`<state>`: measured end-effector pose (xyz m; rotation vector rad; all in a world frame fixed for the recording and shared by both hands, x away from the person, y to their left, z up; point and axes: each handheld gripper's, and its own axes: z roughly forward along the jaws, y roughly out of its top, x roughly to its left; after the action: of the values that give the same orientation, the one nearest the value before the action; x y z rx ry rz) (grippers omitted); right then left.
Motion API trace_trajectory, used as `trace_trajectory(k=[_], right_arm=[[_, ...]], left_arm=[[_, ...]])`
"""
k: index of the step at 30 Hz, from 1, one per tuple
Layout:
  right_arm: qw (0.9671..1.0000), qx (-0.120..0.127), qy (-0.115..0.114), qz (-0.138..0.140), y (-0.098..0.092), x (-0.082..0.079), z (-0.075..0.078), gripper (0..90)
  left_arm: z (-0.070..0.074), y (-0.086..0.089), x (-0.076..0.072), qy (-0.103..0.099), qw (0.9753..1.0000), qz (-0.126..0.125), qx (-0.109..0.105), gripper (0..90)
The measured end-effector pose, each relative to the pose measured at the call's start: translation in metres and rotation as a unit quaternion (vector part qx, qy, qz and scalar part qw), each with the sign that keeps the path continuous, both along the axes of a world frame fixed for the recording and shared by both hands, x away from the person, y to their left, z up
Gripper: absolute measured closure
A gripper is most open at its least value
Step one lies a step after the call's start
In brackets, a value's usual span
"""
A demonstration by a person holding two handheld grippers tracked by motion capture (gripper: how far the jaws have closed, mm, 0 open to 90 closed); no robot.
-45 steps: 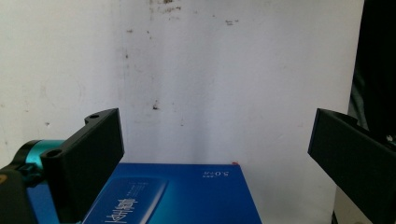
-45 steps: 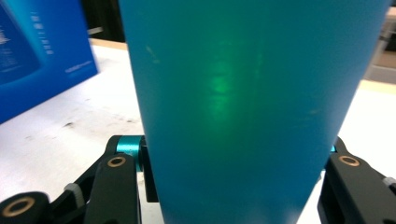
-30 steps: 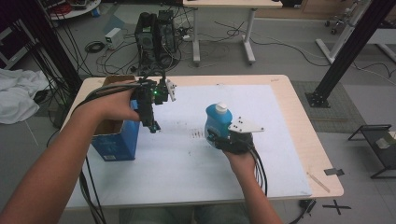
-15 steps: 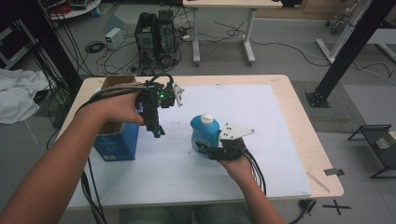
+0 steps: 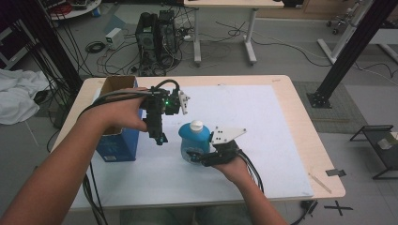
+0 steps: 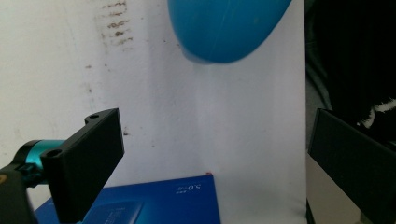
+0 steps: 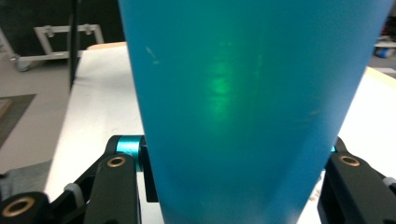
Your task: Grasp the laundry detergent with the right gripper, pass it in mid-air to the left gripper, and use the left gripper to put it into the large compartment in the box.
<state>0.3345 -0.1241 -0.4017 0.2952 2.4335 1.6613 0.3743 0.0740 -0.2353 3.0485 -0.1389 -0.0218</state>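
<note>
Your right gripper (image 5: 199,157) clamps a blue plastic bottle (image 5: 194,142) with a white cap, near the table's front edge. Your left gripper (image 5: 159,136) hangs beside it, jaws spread wide and holding nothing.

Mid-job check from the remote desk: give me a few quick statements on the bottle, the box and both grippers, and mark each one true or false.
1. The right gripper is clamped on the blue bottle. True.
2. The bottle's white cap is off. False: it sits on top.
3. The left gripper holds the blue box. False: its jaws stand open with nothing between them.
4. The box stands at the white mat's left side. True.
5. The bottle lies on its side. False: it is held roughly upright.
</note>
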Motion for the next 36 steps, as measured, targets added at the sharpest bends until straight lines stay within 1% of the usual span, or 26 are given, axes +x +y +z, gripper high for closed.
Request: trace_trajectory(k=[1, 2, 3, 6, 9, 10, 11, 13, 14, 15, 16, 17, 18, 19, 20, 21, 22, 23, 24, 25, 27, 28, 31, 32, 33, 36], right_arm=[[0.9999, 0.005, -0.010, 0.008, 0.002, 0.002, 0.000, 44.7], [0.9999, 0.000, 0.006, 0.014, 0.003, -0.001, 0.001, 44.7], [0.9997, -0.002, 0.015, 0.019, 0.006, -0.001, 0.001, 44.7], [0.9992, -0.004, 0.021, 0.033, 0.012, -0.001, -0.001, 44.7], [0.9984, 0.003, 0.035, 0.044, 0.016, -0.001, -0.003, 44.7], [0.9984, -0.004, 0.029, 0.049, 0.016, -0.001, -0.003, 44.7], [0.9982, -0.004, 0.031, 0.051, 0.018, -0.001, -0.004, 44.7], [0.9980, -0.008, 0.034, 0.052, 0.021, -0.002, -0.005, 44.7], [0.9982, -0.003, 0.023, 0.055, 0.022, 0.000, -0.005, 44.8], [0.9982, -0.002, 0.017, 0.058, 0.023, 0.001, -0.006, 44.7], [0.9980, -0.001, 0.012, 0.062, 0.024, 0.002, -0.006, 44.7], [0.9981, 0.003, 0.011, 0.061, 0.026, 0.002, -0.007, 44.7], [0.9982, 0.008, 0.003, 0.060, 0.027, 0.003, -0.006, 44.7], [0.9979, 0.009, -0.004, 0.064, 0.028, 0.004, -0.007, 44.7], [0.9977, -0.001, 0.024, 0.063, 0.028, -0.001, -0.006, 44.7], [0.9976, -0.001, 0.026, 0.064, 0.029, -0.001, -0.005, 44.7], [0.9975, -0.001, 0.024, 0.066, 0.030, -0.001, -0.005, 44.7], [0.9975, 0.001, 0.024, 0.067, 0.031, -0.002, -0.005, 44.7], [0.9975, 0.002, 0.022, 0.068, 0.031, -0.002, -0.004, 44.7], [0.9973, 0.002, 0.027, 0.068, 0.032, -0.002, -0.004, 44.7], [0.9973, 0.000, 0.024, 0.069, 0.032, -0.002, -0.004, 44.7], [0.9974, 0.002, 0.024, 0.067, 0.033, -0.003, -0.004, 44.7], [0.9975, 0.004, 0.023, 0.066, 0.034, -0.004, -0.004, 44.7], [0.9974, 0.003, 0.023, 0.068, 0.034, -0.004, -0.004, 44.7], [0.9974, 0.005, 0.027, 0.066, 0.034, -0.004, -0.004, 44.7], [0.9973, 0.002, 0.023, 0.069, 0.035, -0.004, -0.003, 44.7]], left_arm=[[0.000, -0.002, -0.001, 0.000, 1.0000, -0.004, 0.004, 3.4], [-0.001, -0.004, -0.003, 0.003, 1.0000, -0.007, 0.003, 3.4], [-0.002, -0.006, -0.004, 0.004, 0.9999, -0.010, 0.003, 3.4], [-0.002, -0.011, -0.008, 0.003, 0.9999, -0.017, 0.002, 3.4], [-0.003, -0.015, -0.011, -0.002, 0.9997, -0.024, 0.003, 3.3], [-0.004, -0.016, -0.012, 0.001, 0.9997, -0.023, 0.001, 3.4], [-0.004, -0.018, -0.012, -0.003, 0.9996, -0.028, 0.005, 3.4], [-0.005, -0.020, -0.014, 0.004, 0.9996, -0.025, 0.007, 3.4], [-0.006, -0.022, -0.014, -0.001, 0.9995, -0.031, 0.006, 3.3], [-0.006, -0.023, -0.015, 0.000, 0.9996, -0.029, 0.005, 3.3], [-0.006, -0.024, -0.015, -0.002, 0.9994, -0.034, 0.009, 3.4], [-0.007, -0.025, -0.016, 0.001, 0.9994, -0.033, 0.010, 3.3], [-0.008, -0.026, -0.016, 0.001, 0.9993, -0.035, 0.008, 3.3], [-0.008, -0.028, -0.017, -0.002, 0.9993, -0.037, 0.012, 3.3], [-0.009, -0.028, -0.018, 0.004, 0.9994, -0.032, 0.012, 3.3], [-0.010, -0.029, -0.018, 0.000, 0.9992, -0.037, 0.012, 3.4], [-0.012, -0.030, -0.019, -0.001, 0.9993, -0.035, 0.010, 3.3], [-0.013, -0.030, -0.020, 0.008, 0.9995, -0.028, 0.010, 3.3], [-0.014, -0.030, -0.021, 0.009, 0.9995, -0.028, 0.011, 3.3], [-0.015, -0.031, -0.021, 0.007, 0.9993, -0.035, 0.010, 3.3], [-0.017, -0.033, -0.022, 0.006, 0.9992, -0.038, 0.012, 3.3], [-0.018, -0.033, -0.024, 0.008, 0.9994, -0.030, 0.014, 3.3], [-0.021, -0.035, -0.025, 0.007, 0.9993, -0.033, 0.015, 3.3], [-0.021, -0.035, -0.025, 0.001, 0.9992, -0.037, 0.015, 3.4], [-0.022, -0.035, -0.026, 0.007, 0.9994, -0.031, 0.015, 3.4], [-0.023, -0.036, -0.027, 0.005, 0.9994, -0.029, 0.018, 3.3]])
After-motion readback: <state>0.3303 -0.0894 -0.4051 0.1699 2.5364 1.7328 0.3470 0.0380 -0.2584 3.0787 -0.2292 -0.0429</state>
